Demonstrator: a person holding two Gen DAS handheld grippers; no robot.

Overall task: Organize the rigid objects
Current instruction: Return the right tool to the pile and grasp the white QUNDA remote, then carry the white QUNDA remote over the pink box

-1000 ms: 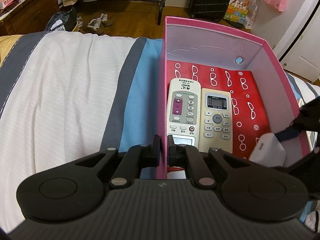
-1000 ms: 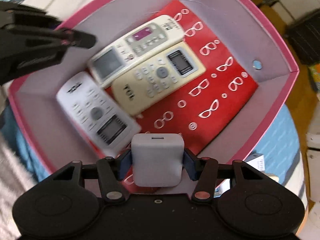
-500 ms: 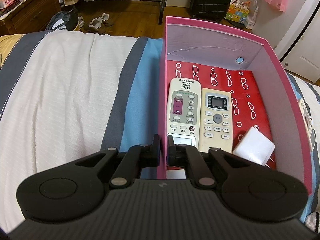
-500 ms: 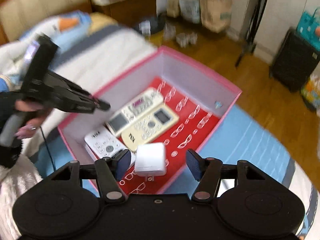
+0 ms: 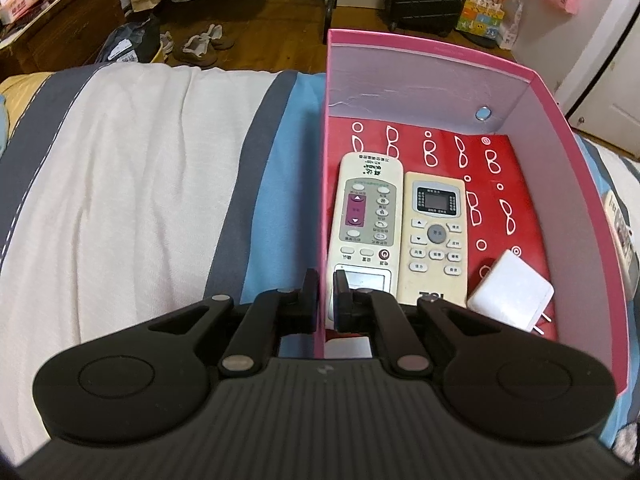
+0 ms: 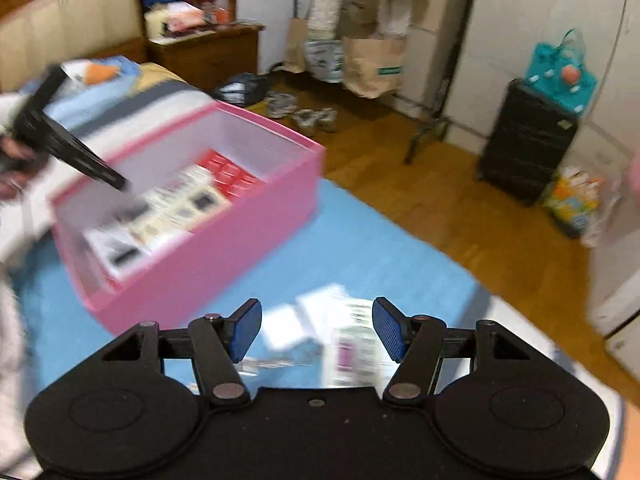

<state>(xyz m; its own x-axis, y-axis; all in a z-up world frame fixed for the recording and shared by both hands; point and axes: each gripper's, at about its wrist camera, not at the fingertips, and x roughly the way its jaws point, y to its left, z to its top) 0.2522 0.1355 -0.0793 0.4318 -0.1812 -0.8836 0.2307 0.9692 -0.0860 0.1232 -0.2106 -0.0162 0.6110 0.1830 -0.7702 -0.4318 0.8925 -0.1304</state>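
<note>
Claws differ as we see them: left claw (image 5: 327,286) clenched on pink cardboard box wall (image 5: 323,184), right claw (image 6: 317,330) released, empty.

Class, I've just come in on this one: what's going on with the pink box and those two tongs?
A person is tidying small items into a pink box on a bed. The left tongs are shut on the box's side wall, steadying it. Inside lie two remotes side by side and a white charger. The right tongs are open and empty, over blurred items on the blue bedding outside the box.
</note>
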